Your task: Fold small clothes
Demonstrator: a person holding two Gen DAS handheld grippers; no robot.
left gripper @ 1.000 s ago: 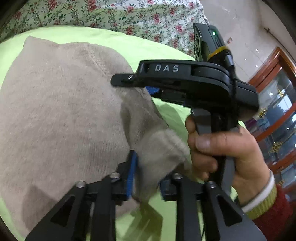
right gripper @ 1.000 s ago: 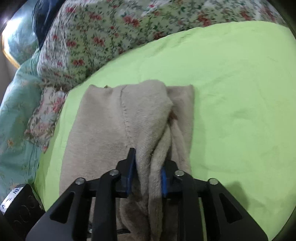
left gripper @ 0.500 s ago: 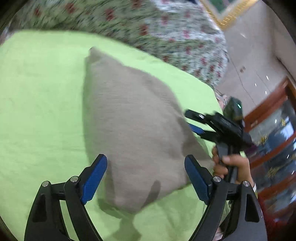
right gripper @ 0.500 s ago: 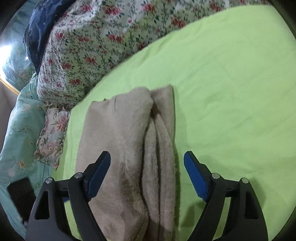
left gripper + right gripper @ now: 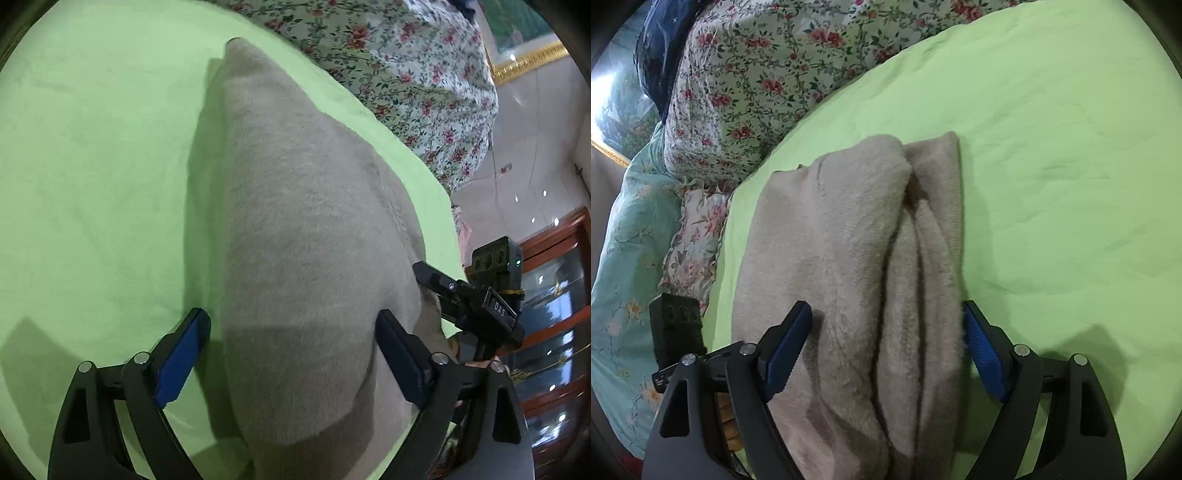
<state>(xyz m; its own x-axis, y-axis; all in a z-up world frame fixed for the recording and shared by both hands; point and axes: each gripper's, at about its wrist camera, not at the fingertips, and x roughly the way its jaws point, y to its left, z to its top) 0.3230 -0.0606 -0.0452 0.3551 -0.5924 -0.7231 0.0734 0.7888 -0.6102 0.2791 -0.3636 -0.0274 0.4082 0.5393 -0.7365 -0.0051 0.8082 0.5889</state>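
Note:
A beige knitted garment (image 5: 303, 236) lies folded on the light green sheet (image 5: 92, 184). In the right wrist view the garment (image 5: 849, 258) shows stacked folds along its right side. My left gripper (image 5: 291, 354) is open, its blue-padded jaws spread either side of the garment's near end, not gripping it. My right gripper (image 5: 886, 350) is open too, its jaws straddling the folded edge. The right gripper also shows in the left wrist view (image 5: 476, 295), at the garment's right edge. Part of the left gripper's body (image 5: 677, 332) shows at the lower left of the right wrist view.
A floral quilt (image 5: 757, 74) is bunched along the far side of the bed, with a teal floral cover (image 5: 624, 240) beside it. A wooden glass-fronted cabinet (image 5: 554, 295) stands off the bed's right side. The green sheet (image 5: 1052, 166) stretches to the right of the garment.
Both grippers were shut on the garment's folded edge a second ago. They have let go, opened wide and pulled back, and the garment now lies on the sheet.

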